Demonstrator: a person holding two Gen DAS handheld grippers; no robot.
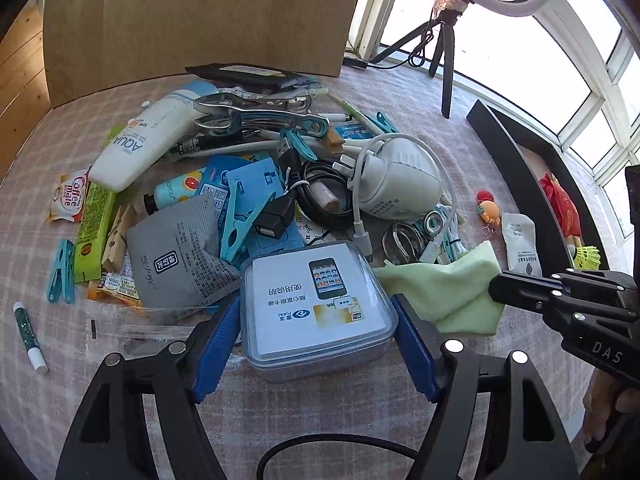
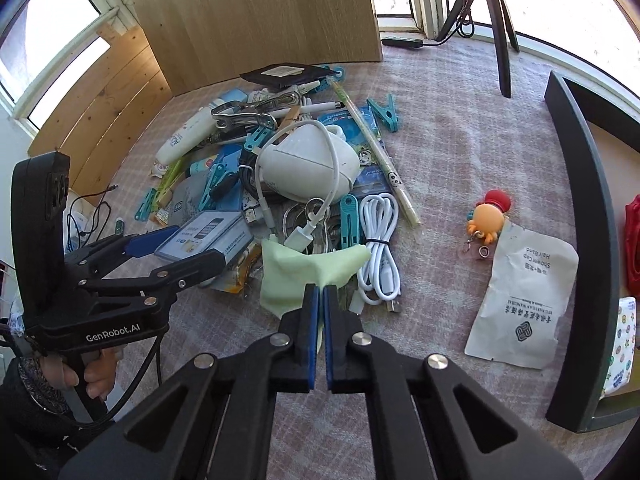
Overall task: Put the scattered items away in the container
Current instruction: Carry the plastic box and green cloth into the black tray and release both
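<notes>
A clear plastic box (image 1: pixel 316 308) with a phone leaflet inside lies at the near edge of the pile. My left gripper (image 1: pixel 316 344) straddles it, its blue pads (image 1: pixel 216 344) pressed against both side walls; in the right wrist view the left gripper (image 2: pixel 198 244) clasps the same box (image 2: pixel 208 232). A pale green cloth (image 2: pixel 304 272) lies to the box's right. My right gripper (image 2: pixel 321 292) is shut on the cloth's near edge, and its tip (image 1: pixel 494 290) shows at the cloth (image 1: pixel 440 292). The black-walled container (image 2: pixel 580 160) stands on the right.
The pile holds a white adaptor (image 2: pixel 308 160), a sunscreen tube (image 1: pixel 140 144), clothes pegs, a white cable (image 2: pixel 380 240) and sachets. An orange keychain toy (image 2: pixel 486 216) and a shower cap sachet (image 2: pixel 524 292) lie near the container. A tripod (image 2: pixel 500 20) and wooden board (image 1: pixel 200 16) stand behind.
</notes>
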